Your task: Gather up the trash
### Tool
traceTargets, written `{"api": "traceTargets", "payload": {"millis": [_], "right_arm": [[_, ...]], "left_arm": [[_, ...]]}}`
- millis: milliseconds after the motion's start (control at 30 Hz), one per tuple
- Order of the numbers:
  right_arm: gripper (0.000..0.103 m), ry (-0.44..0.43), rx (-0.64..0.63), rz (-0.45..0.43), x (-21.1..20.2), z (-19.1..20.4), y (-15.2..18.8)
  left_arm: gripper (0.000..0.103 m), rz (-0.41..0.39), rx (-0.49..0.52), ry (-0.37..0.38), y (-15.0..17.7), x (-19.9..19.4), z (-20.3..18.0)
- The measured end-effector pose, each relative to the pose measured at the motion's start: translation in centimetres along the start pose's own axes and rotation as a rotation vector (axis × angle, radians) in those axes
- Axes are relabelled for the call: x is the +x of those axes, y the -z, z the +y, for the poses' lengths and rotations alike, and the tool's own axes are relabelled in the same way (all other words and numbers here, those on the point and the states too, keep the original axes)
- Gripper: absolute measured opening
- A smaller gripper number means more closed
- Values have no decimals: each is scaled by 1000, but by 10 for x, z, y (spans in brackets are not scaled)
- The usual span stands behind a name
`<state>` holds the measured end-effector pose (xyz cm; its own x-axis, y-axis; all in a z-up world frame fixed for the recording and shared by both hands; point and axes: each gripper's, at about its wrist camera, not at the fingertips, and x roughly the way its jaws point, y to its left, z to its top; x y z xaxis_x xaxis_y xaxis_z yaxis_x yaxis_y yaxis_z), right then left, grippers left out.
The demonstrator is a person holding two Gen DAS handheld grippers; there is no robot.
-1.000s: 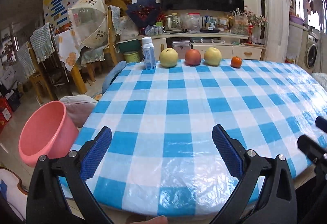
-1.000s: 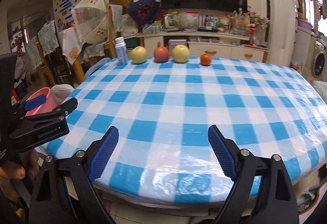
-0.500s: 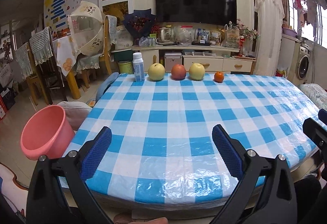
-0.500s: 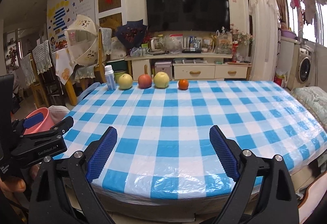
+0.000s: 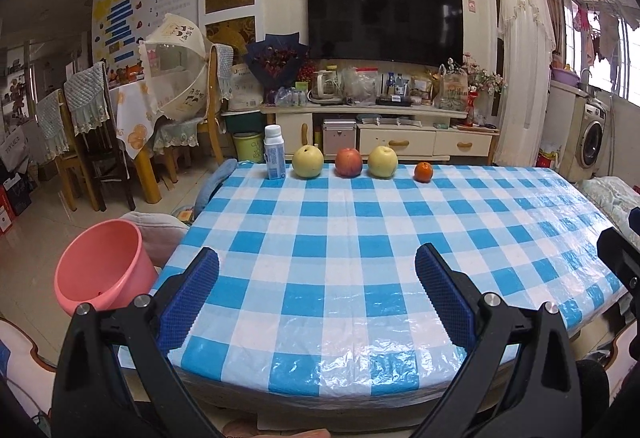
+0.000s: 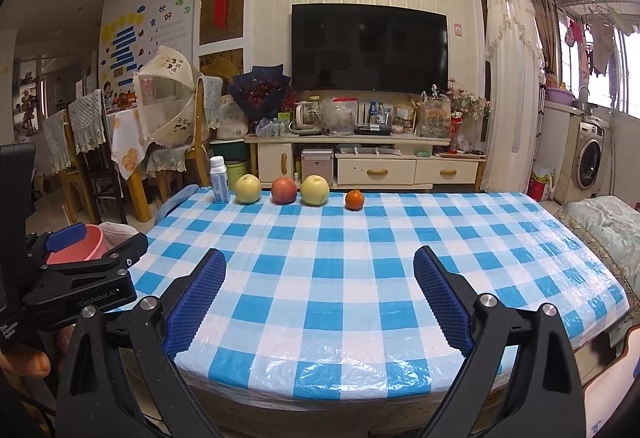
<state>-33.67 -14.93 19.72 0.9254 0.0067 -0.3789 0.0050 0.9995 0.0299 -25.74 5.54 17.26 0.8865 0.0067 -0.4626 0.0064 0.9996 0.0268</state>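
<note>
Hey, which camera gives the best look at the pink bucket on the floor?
The left wrist view: the pink bucket shows whole, rim and inside. In the right wrist view only part of it shows behind the left gripper.

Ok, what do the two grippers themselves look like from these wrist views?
Both match: the left gripper and right gripper have black angular plastic arms with silver bolt heads and blue, finely ribbed pads. Seen from the right wrist view, the left gripper's black body carries white lettering starting "GenRobot". No cables or sleeves are visible.

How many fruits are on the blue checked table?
4, in a row along the far edge, left to right: yellow pear, red apple, second yellow pear, small orange. None seems hidden.
</note>
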Motion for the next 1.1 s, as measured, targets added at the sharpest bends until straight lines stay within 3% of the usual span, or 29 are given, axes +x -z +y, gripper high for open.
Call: {"api": "traceTargets", "payload": {"millis": [1100], "right_arm": [[94, 62, -14, -10, 3, -8, 4]], "left_arm": [[99, -20, -12, -22, -6, -9, 8]]}}
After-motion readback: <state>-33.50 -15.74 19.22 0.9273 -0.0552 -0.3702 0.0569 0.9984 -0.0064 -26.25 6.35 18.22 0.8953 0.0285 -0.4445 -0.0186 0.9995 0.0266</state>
